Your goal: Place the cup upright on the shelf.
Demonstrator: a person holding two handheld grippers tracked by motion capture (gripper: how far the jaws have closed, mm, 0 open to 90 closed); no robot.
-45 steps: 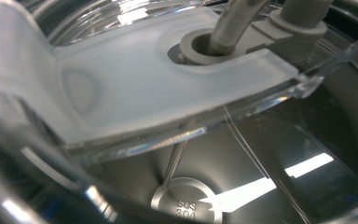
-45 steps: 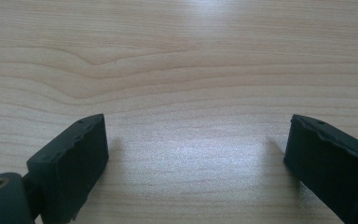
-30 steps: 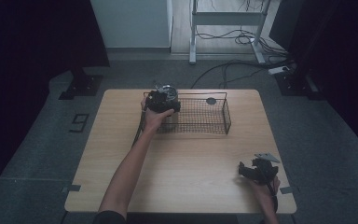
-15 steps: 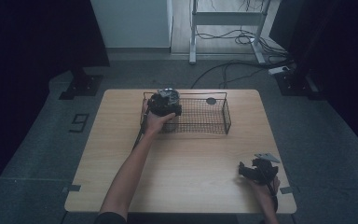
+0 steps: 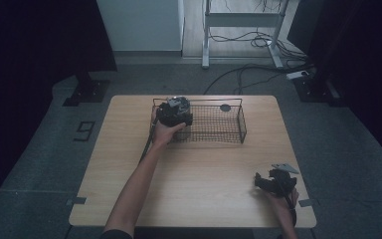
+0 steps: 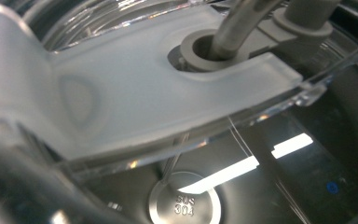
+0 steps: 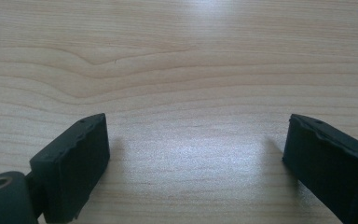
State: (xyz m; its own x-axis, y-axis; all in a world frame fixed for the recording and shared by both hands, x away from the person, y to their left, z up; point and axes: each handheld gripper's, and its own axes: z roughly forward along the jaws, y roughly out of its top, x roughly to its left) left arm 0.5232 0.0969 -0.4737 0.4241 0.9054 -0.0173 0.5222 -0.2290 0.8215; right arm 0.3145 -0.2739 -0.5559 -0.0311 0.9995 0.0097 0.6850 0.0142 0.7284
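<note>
Ana: Basket of black wire sits at the far side of the wooden table, and the left gripper is at its left end, held by the left hand.

Ben: What's in its jaws? From above I can't tell whether they're apart or together.

Ana: Nor can I. But the left gripper view is pressed right up to something: a frosted plastic tab over a clear lid, with a metal rod passing through a grey collar. Beneath is a shiny steel bottom stamped "SUS 304". The high view gives none of that.

Ben: So a steel container with a clear lid, at the basket's left end. Inside it or just at the rim?

Ana: Can't tell.

Ben: And the right gripper?

Ana: Near the table's front right corner, well apart from the basket. Its own view shows both black pads spread wide over bare wood grain, nothing between them.

Ben: There's also a small dark disc just behind the basket's far rim.
</note>
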